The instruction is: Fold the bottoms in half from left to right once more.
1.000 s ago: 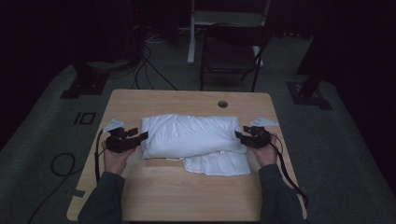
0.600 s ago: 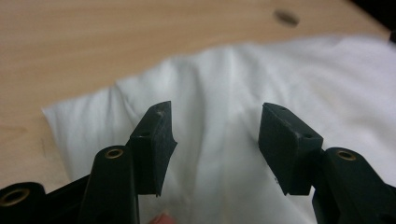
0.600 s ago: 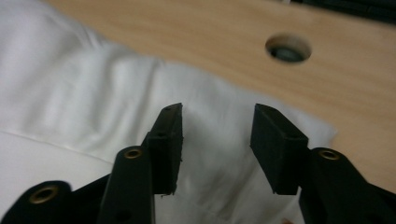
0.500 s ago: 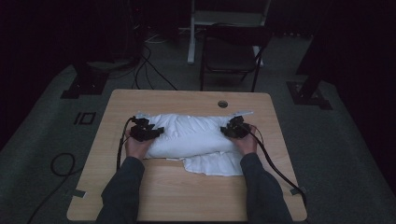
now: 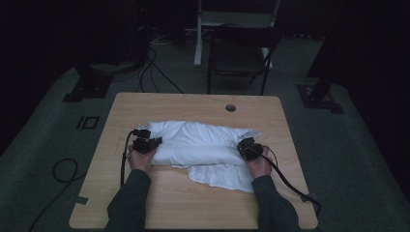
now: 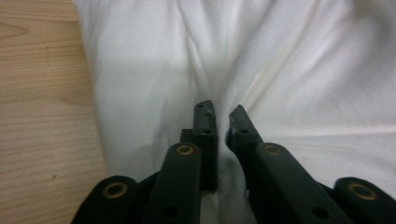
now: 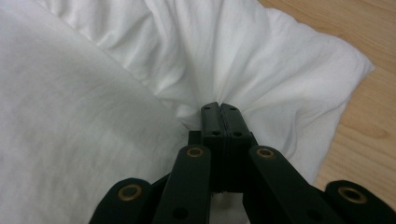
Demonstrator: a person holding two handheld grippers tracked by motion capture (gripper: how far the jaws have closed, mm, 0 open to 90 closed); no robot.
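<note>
A plump white pillow [image 5: 198, 142] lies across the middle of the wooden table [image 5: 193, 203]. My left gripper [image 5: 146, 143] sits at its left end. In the left gripper view its jaws [image 6: 222, 112] have just been closing and now pinch a fold of the white fabric [image 6: 163, 56]. My right gripper [image 5: 248, 148] is at the pillow's right end. Its jaws [image 7: 219, 107] have also just closed, and the cloth [image 7: 243, 51] gathers in creases at their tips. A flat white cloth [image 5: 220, 176] lies partly under the pillow's near edge.
A round cable hole [image 5: 230, 107] is in the table's far edge. A dark chair [image 5: 239, 53] stands behind the table. Cables [image 5: 63, 169] trail over the dark floor at the left. Bare wood lies in front of the pillow and at both sides.
Both hands came in from the table's sides onto the pillow's ends, then drew slightly toward the near edge. Both pairs of jaws closed on the white fabric.
</note>
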